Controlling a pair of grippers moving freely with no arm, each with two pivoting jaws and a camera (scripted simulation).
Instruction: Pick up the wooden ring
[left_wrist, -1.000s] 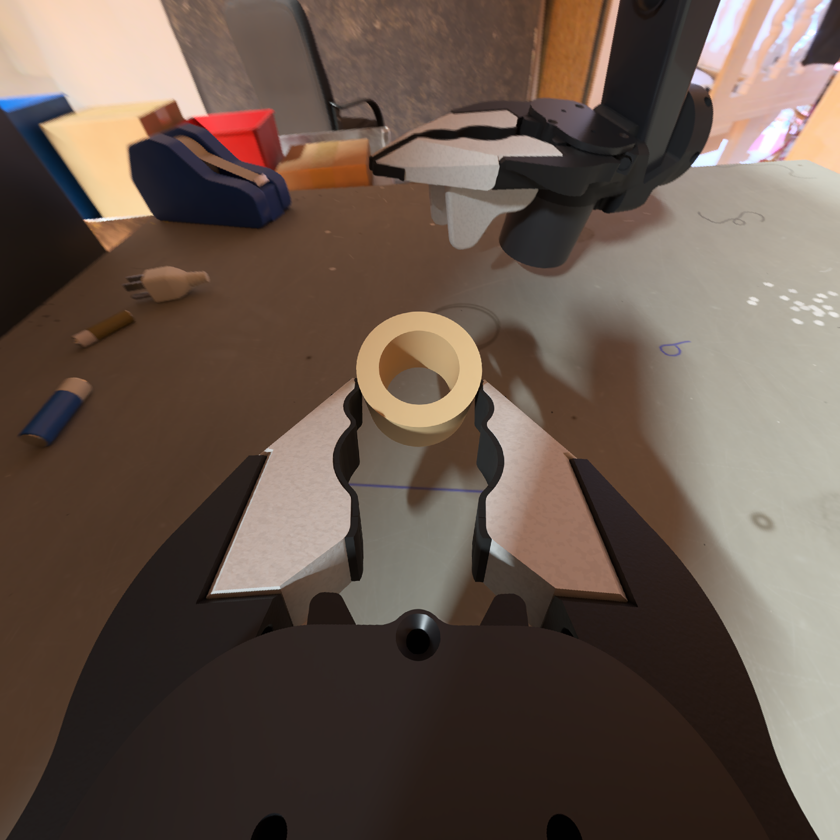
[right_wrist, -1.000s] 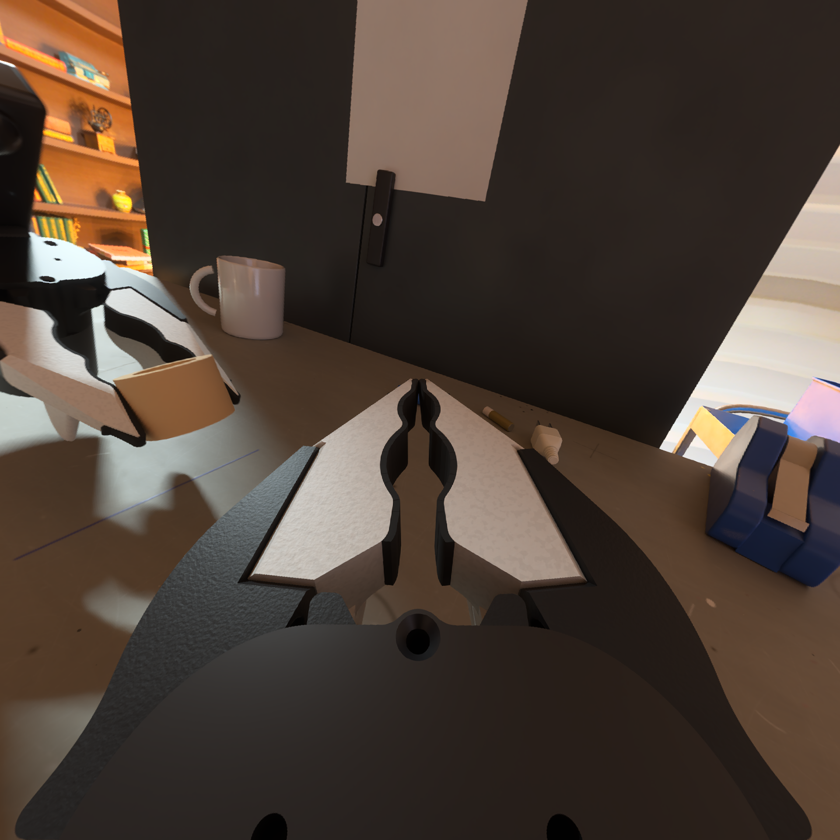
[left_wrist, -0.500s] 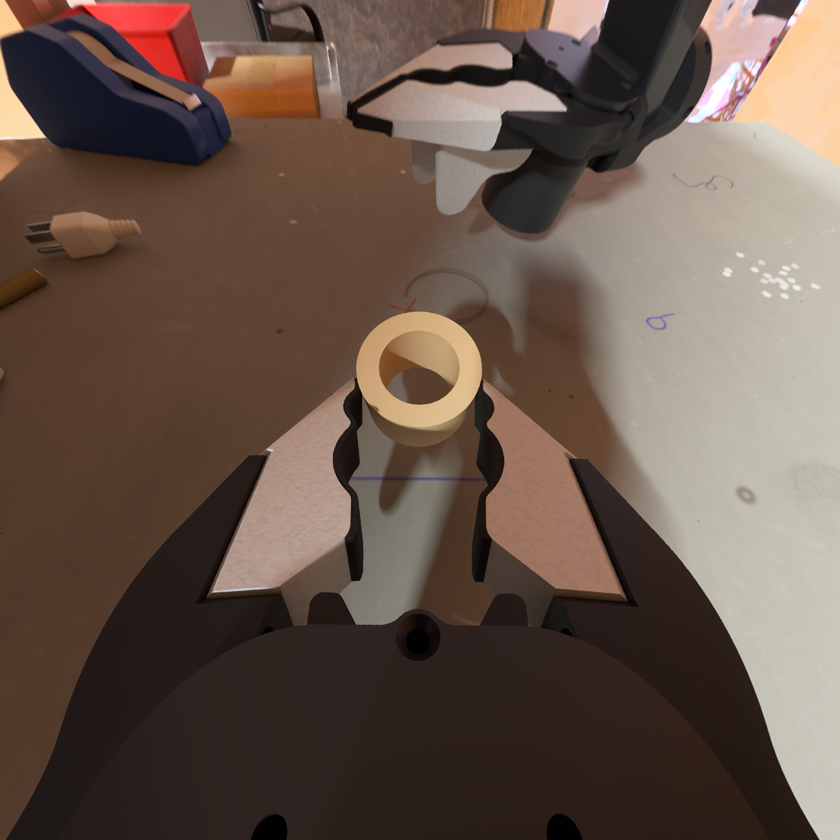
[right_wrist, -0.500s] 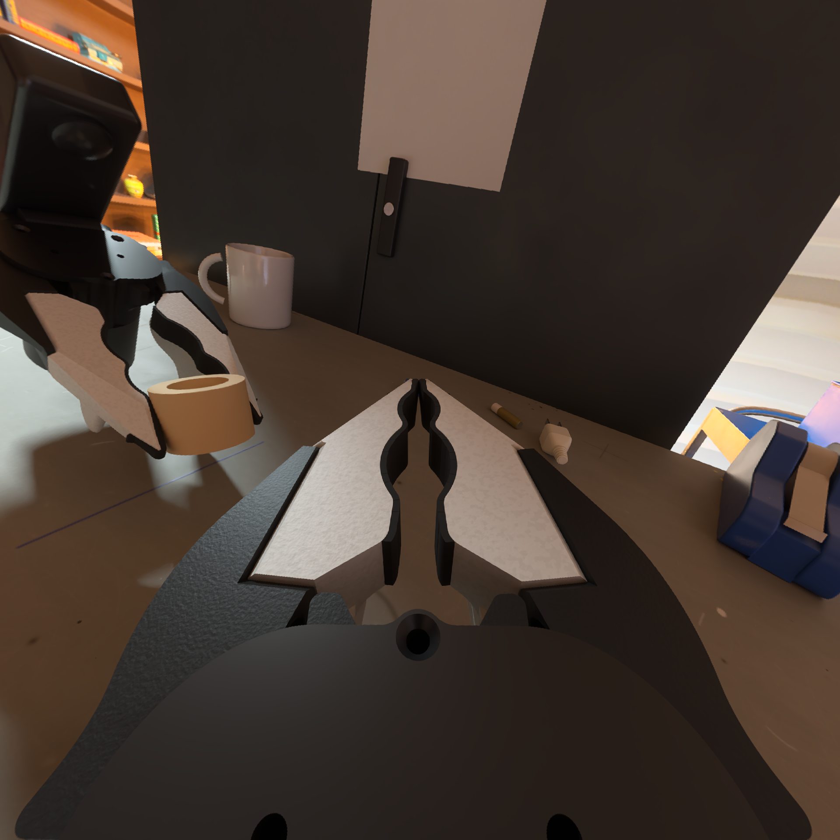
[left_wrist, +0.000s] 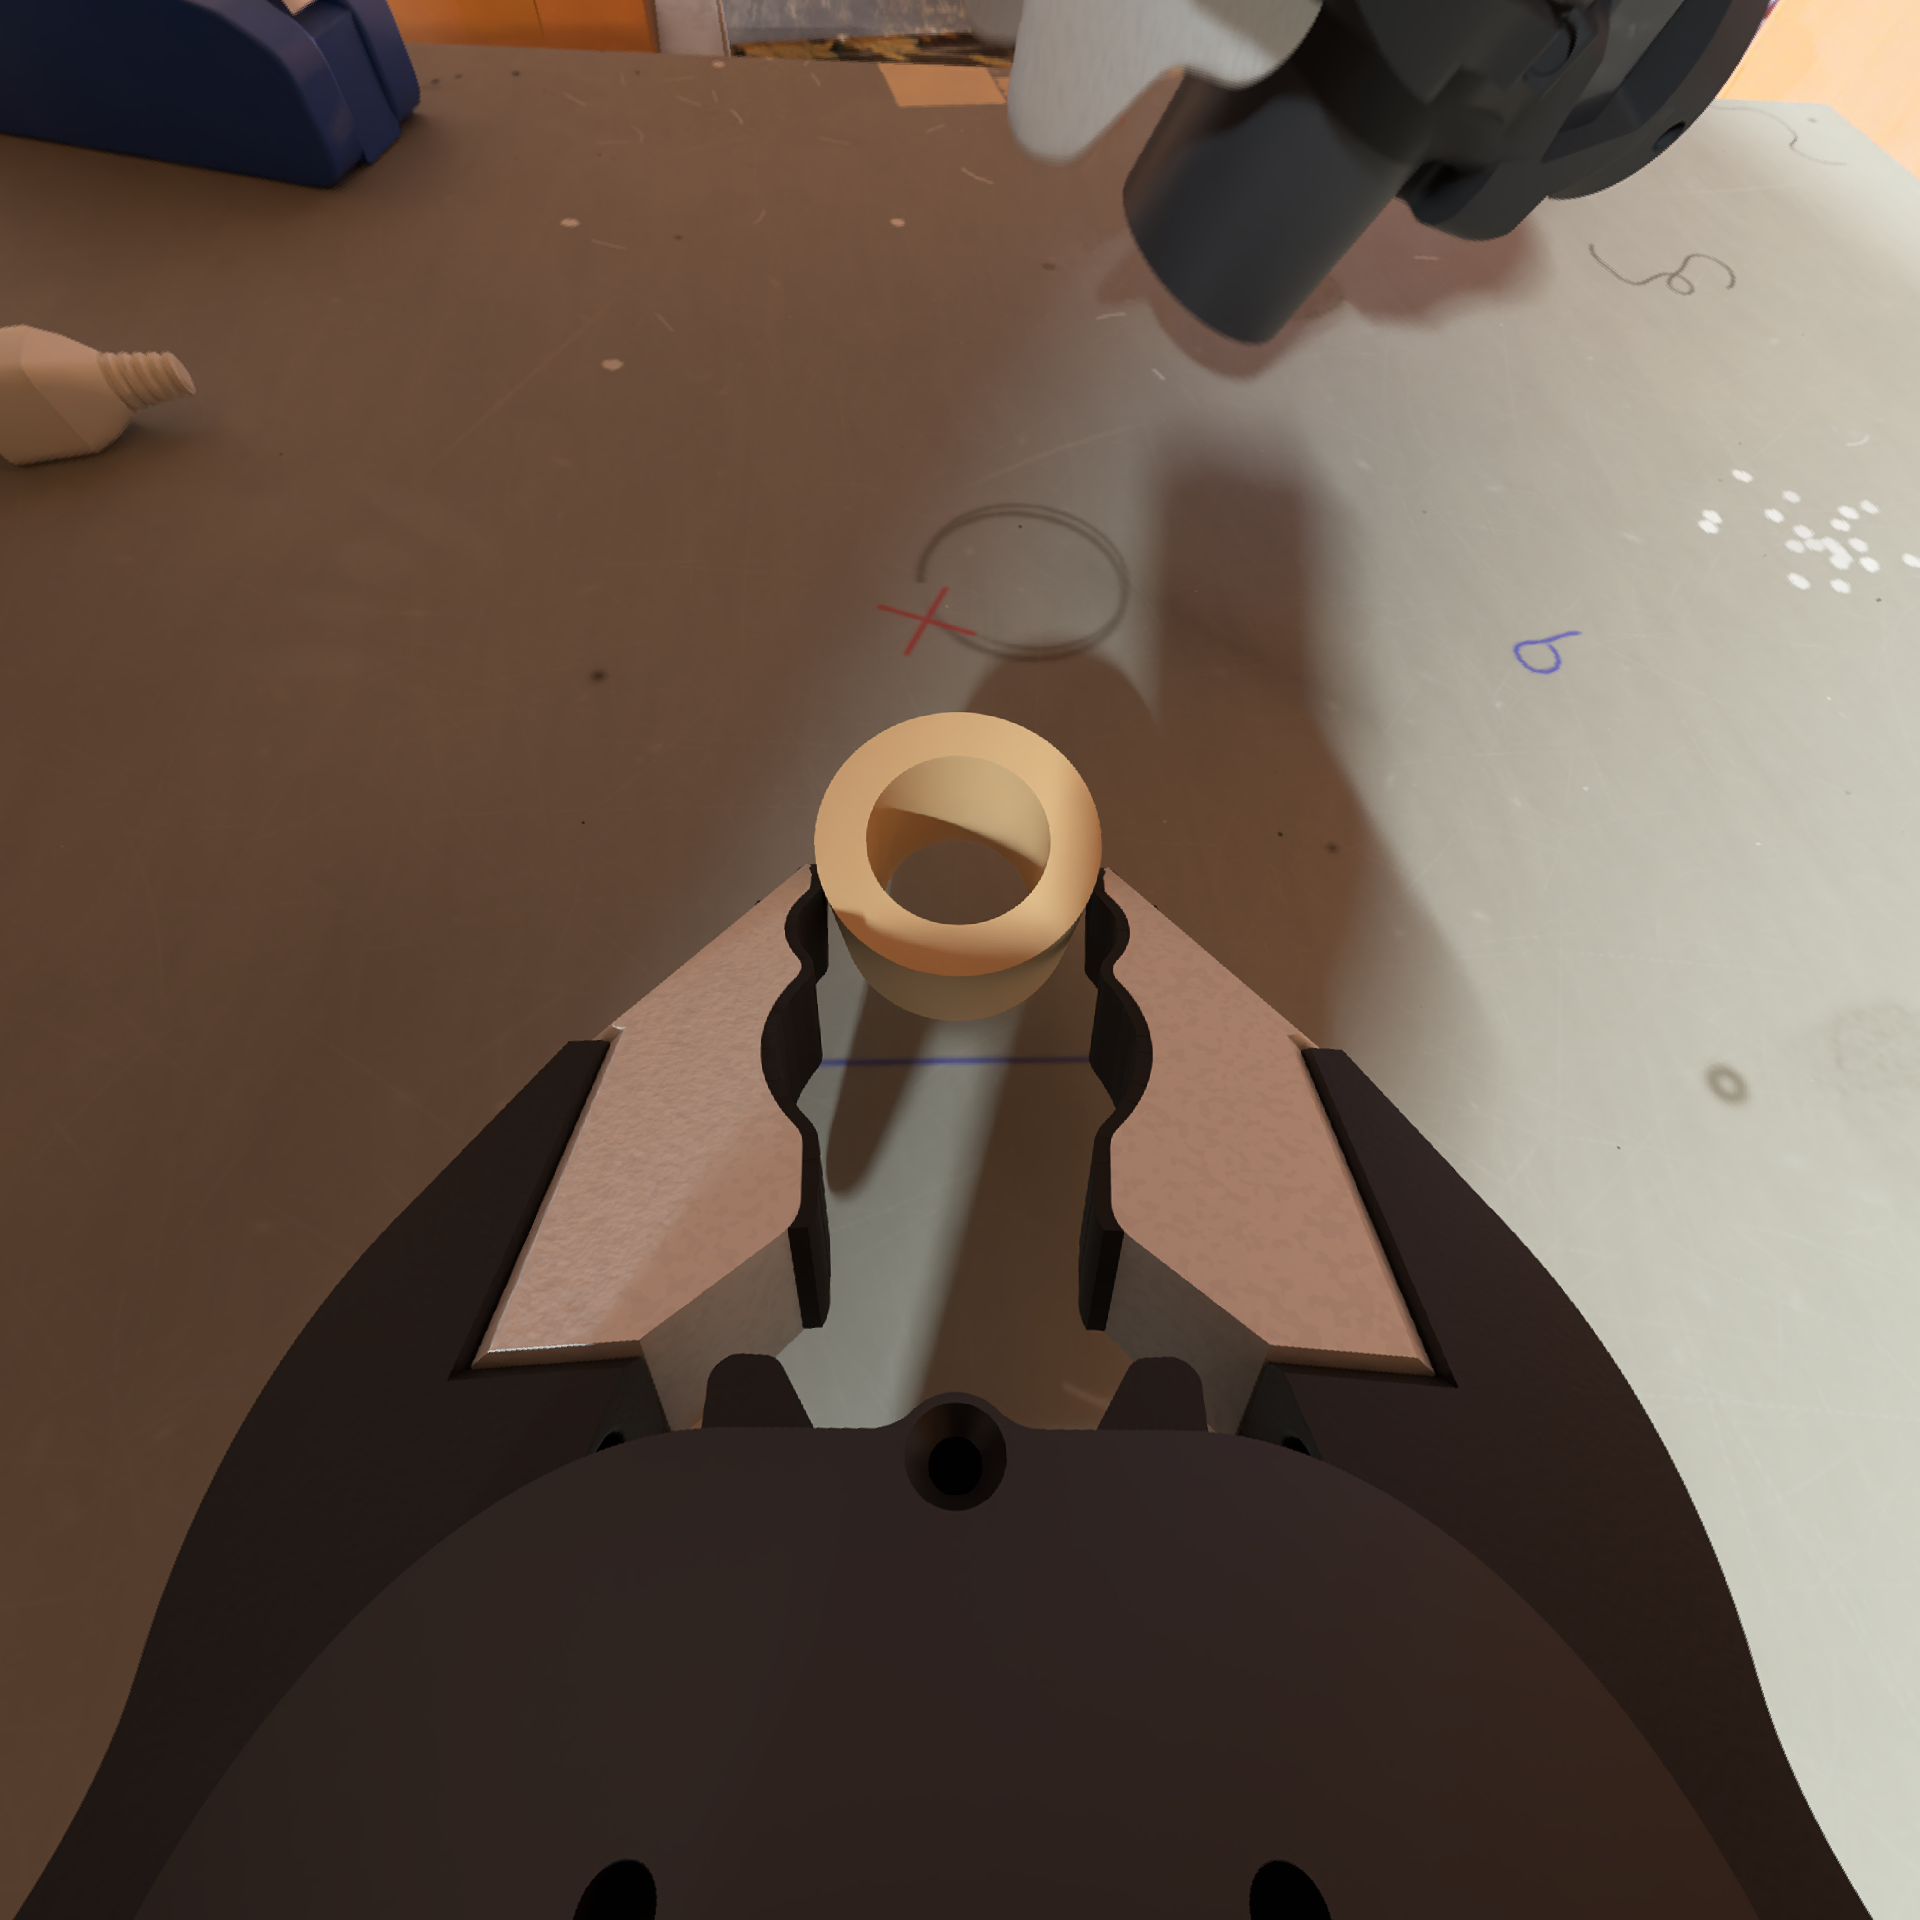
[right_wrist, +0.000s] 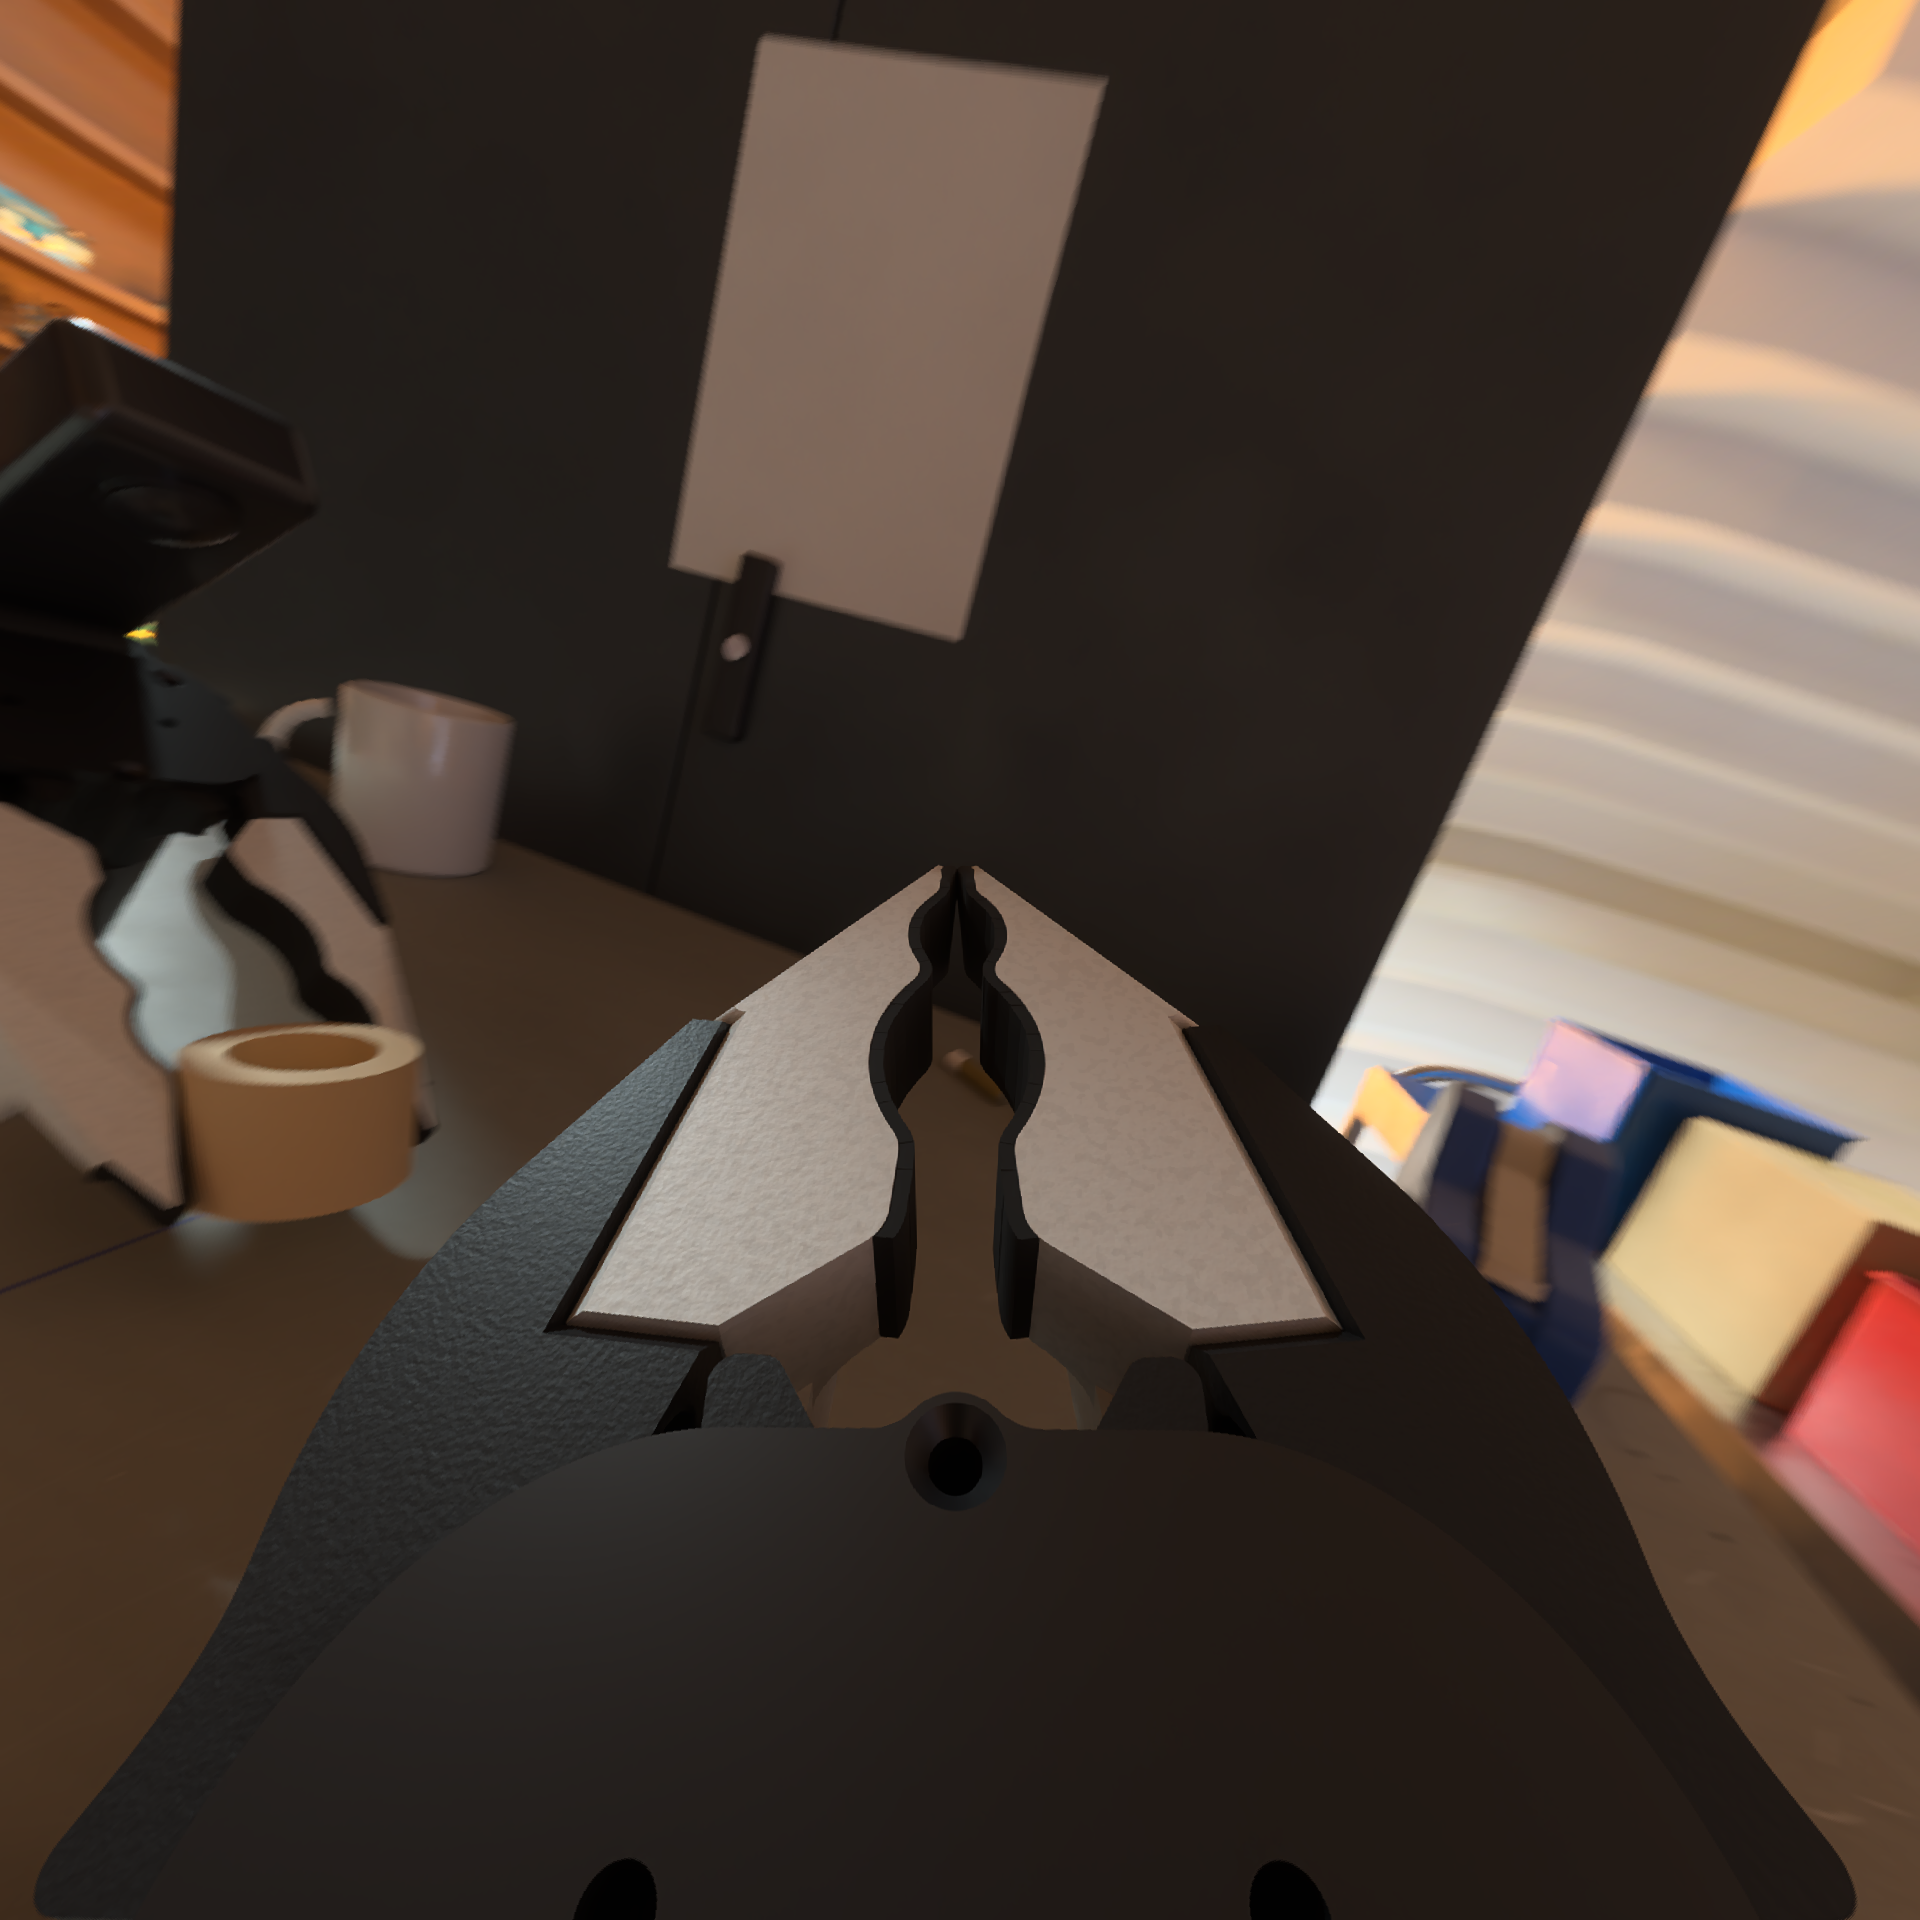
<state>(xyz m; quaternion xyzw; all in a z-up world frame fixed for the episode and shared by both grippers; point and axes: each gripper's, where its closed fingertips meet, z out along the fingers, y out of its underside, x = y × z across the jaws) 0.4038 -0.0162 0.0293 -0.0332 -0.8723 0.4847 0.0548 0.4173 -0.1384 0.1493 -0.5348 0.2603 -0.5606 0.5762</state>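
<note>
The wooden ring (left_wrist: 956, 904) is a thick pale tan ring, held between the tips of my left gripper (left_wrist: 956, 894), which is shut on it and holds it above the table. The ring's hole faces up. In the right wrist view the ring (right_wrist: 301, 1132) and the left gripper's fingers (right_wrist: 62, 1049) show at the left, off the table. My right gripper (right_wrist: 956, 878) is shut and empty, its tips touching. It also shows at the top right of the left wrist view (left_wrist: 1403, 125), above the table.
On the table (left_wrist: 520, 623) lie a beige plug (left_wrist: 73, 395) at the left and a dark blue tape dispenser (left_wrist: 197, 73) at the far left corner. A white mug (right_wrist: 416, 774) stands by a dark panel (right_wrist: 1247, 520). Coloured boxes (right_wrist: 1766, 1268) stand at the right.
My left gripper has risen with the ring and tilted downward, so the table's marks show beneath it. The right gripper has lifted and turned to the right.
</note>
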